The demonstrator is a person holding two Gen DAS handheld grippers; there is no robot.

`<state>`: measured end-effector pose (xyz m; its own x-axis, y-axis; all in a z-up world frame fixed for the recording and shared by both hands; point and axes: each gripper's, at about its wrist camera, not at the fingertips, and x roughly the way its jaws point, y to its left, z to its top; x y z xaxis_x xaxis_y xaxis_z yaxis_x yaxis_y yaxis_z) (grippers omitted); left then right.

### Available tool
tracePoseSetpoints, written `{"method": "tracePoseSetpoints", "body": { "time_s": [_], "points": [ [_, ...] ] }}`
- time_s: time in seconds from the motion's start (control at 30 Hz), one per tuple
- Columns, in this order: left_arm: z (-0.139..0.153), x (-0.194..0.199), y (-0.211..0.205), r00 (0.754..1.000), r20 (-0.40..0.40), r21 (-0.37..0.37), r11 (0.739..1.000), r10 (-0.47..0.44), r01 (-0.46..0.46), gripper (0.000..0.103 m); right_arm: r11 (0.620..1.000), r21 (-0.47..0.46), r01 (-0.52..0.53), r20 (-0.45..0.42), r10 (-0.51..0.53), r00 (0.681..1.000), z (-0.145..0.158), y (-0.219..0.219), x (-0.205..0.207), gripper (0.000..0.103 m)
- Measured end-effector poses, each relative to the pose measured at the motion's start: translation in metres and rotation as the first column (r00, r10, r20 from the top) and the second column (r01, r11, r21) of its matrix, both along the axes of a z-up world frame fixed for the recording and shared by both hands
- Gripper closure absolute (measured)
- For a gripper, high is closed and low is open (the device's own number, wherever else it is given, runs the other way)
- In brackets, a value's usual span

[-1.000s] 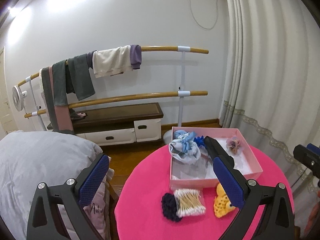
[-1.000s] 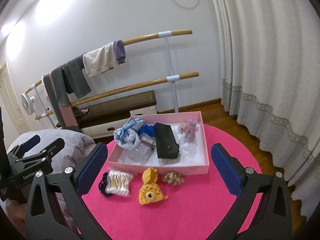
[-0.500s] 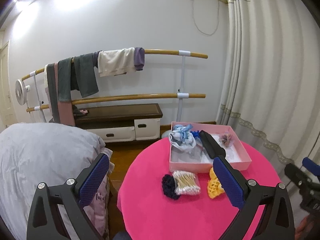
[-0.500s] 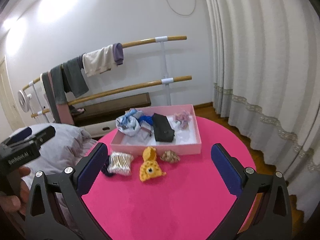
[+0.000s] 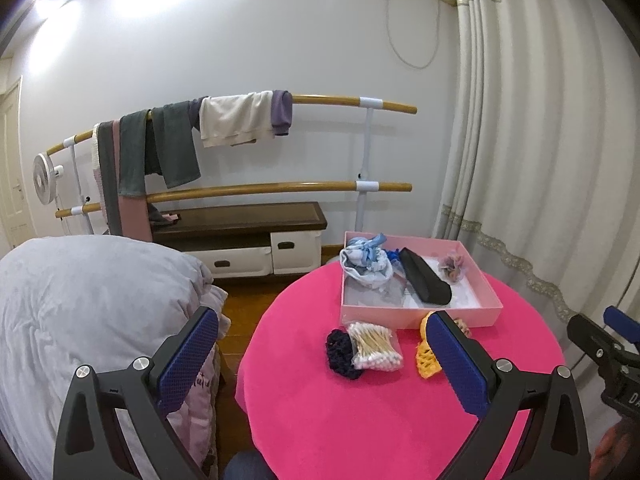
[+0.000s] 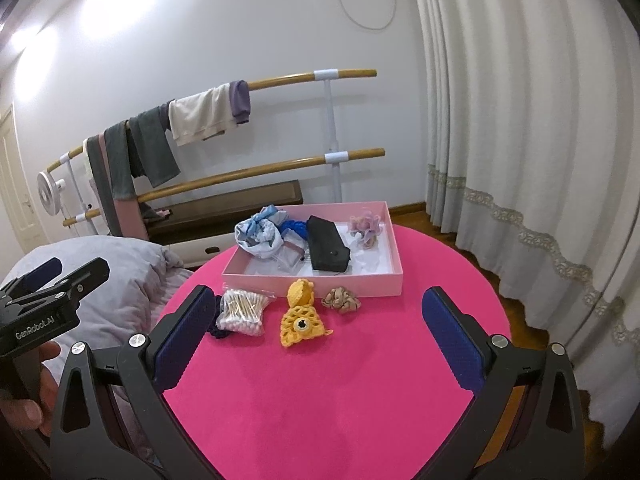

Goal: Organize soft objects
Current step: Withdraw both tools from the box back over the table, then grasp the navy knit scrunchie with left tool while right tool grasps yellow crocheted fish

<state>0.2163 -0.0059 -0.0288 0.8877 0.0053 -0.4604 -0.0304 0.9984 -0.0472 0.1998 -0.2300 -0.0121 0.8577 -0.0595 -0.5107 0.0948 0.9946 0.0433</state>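
Observation:
A pink box [image 6: 360, 284] stands at the far side of the round pink table [image 6: 340, 380]. Inside it lie a blue-white cloth bundle [image 6: 258, 236], a black pouch [image 6: 328, 248] and a pink scrunchie [image 6: 366, 226]. In front of the box lie a yellow crocheted piece [image 6: 300, 316], a beige scrunchie [image 6: 341, 299], a bag of cotton swabs [image 6: 242, 312] and a dark scrunchie [image 5: 340, 354]. My right gripper [image 6: 320, 340] is open above the table's near half, holding nothing. My left gripper [image 5: 324, 364] is open over the table's left edge, also holding nothing.
A grey duvet [image 5: 80, 300] lies left of the table. Behind stand wooden rails hung with clothes [image 5: 240, 120], a low dark bench [image 5: 240, 220] and a small fan [image 5: 42, 178]. White curtains [image 6: 520, 140] hang on the right.
Both grippers have pulled back and risen from the box, so the table and objects look smaller and farther. Both stay open with nothing in them.

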Motion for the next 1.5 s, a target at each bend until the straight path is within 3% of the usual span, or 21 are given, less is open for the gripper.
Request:
{"method": "tracePoseSetpoints", "body": {
  "time_s": [0.5,1.07,1.23,1.33,1.5],
  "points": [
    [-0.040,0.047,0.005,0.988,-0.154,0.016,1.000,-0.005,0.007,0.000,0.999,0.028,0.015,-0.105,-0.012,0.994,-0.034,-0.017,0.029,0.000],
    [-0.128,0.173,0.021,0.940,-0.340,0.020,1.000,-0.006,0.014,0.000,0.998,0.064,-0.018,-0.279,0.035,0.960,-0.104,-0.009,0.096,0.001],
    [-0.151,0.207,0.022,0.933,-0.359,0.014,0.999,-0.024,0.031,0.000,0.995,0.089,-0.040,-0.319,0.066,0.946,-0.124,-0.003,0.116,0.008],
    [-0.159,0.224,0.019,0.930,-0.364,0.011,0.998,-0.047,0.055,0.002,0.993,0.108,-0.050,-0.342,0.085,0.936,-0.135,-0.002,0.129,0.024],
    [-0.174,0.249,0.016,0.914,-0.396,-0.033,0.995,-0.095,0.090,0.018,0.990,0.132,-0.052,-0.362,0.097,0.927,-0.148,-0.003,0.145,0.032]
  ]
}}
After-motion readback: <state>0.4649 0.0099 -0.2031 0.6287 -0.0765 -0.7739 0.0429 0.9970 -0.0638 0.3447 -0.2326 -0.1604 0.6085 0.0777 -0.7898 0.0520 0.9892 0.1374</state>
